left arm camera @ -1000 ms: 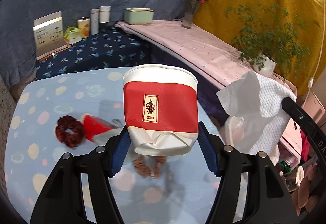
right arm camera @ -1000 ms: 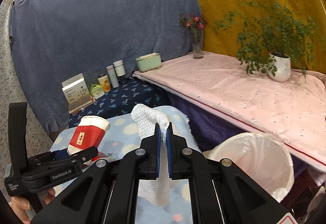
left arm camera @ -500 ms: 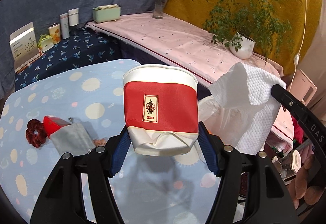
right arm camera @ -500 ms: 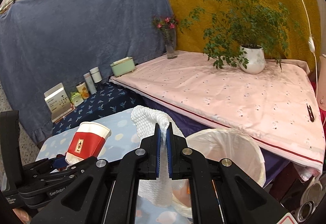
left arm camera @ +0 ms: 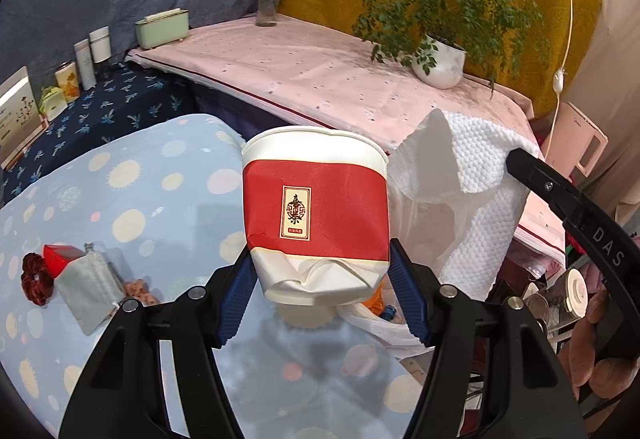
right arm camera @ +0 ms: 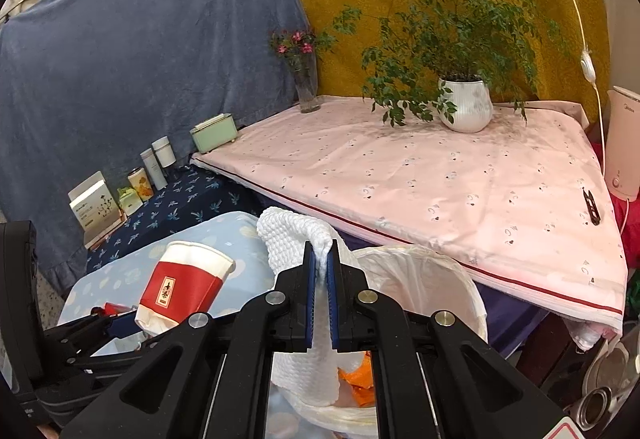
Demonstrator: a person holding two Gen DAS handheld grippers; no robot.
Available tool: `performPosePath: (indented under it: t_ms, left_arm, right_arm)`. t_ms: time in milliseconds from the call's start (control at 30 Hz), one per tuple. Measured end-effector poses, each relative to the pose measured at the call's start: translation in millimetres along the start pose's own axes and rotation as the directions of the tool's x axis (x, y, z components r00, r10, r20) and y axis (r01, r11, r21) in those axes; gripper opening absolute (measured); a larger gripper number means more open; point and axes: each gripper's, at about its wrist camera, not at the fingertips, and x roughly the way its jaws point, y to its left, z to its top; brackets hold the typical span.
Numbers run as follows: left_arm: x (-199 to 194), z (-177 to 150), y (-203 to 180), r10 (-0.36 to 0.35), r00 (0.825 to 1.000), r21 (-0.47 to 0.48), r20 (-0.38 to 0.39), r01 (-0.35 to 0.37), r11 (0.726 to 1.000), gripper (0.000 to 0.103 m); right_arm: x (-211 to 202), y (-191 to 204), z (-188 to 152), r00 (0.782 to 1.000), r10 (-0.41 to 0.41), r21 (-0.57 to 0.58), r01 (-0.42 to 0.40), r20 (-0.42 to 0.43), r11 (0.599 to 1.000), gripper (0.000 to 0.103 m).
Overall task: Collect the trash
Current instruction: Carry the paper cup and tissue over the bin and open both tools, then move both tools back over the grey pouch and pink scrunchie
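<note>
My left gripper (left arm camera: 322,293) is shut on the crumpled base of a red and white paper cup (left arm camera: 316,215), held upright over the right edge of the light blue dotted table (left arm camera: 120,191). In the right wrist view the same paper cup (right arm camera: 184,285) shows at the lower left. My right gripper (right arm camera: 321,293) is shut on a white paper towel (right arm camera: 304,319) that hangs down over the bin lined with a white bag (right arm camera: 432,279). Orange scraps (right arm camera: 356,385) lie inside the bin. The paper towel (left arm camera: 472,175) also fills the right of the left wrist view.
On the blue table lie a dark red scrunchie (left arm camera: 36,279), a red box (left arm camera: 60,257) and a grey pouch (left arm camera: 90,289). A pink-covered table (right arm camera: 440,175) behind the bin carries a potted plant (right arm camera: 464,103), a vase of flowers (right arm camera: 306,79) and a green box (right arm camera: 212,133). A person's hand (left arm camera: 592,355) grips the right tool.
Both grippers have swung to the right with their loads, away from the table's middle. The cup now hangs at the table's edge and the paper towel hangs over the bin.
</note>
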Motion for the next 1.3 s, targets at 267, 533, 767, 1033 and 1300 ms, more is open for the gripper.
performPosePath:
  t_ms: [267, 533, 767, 1033, 1300]
  left_arm:
    - [17.8, 0.9, -22.8, -0.038, 0.999, 0.024, -0.033, 0.039, 0.999, 0.061]
    - [23.9, 2.7, -34.4, -0.016, 1.000, 0.037, -0.007, 0.016, 0.999, 0.086]
    - [26.1, -1.1, -27.0, 0.000, 1.000, 0.024, -0.020, 0.000, 1.000, 0.086]
    - [16.9, -4.3, -9.3, 0.025, 1.000, -0.009, -0.007, -0.025, 1.000, 0.086]
    - [-0.2, -7.5, 14.2, 0.057, 0.998, -0.046, 0.016, -0.056, 0.997, 0.086]
  right_arm:
    - [5.9, -16.4, 0.5, 1.000, -0.023, 0.013, 0.023, -0.013, 1.000, 0.006]
    - [5.6, -25.4, 2.0, 0.999, -0.048, 0.033, 0.048, 0.003, 0.998, 0.034]
    - [2.7, -24.2, -0.2, 0.998, -0.055, 0.025, 0.055, 0.004, 0.998, 0.044]
    - [-0.6, -6.0, -3.9, 0.999, -0.033, -0.002, 0.033, 0.001, 0.999, 0.050]
    - [-3.1, 15.7, -8.8, 1.000, -0.011, -0.032, 0.011, -0.004, 0.999, 0.056]
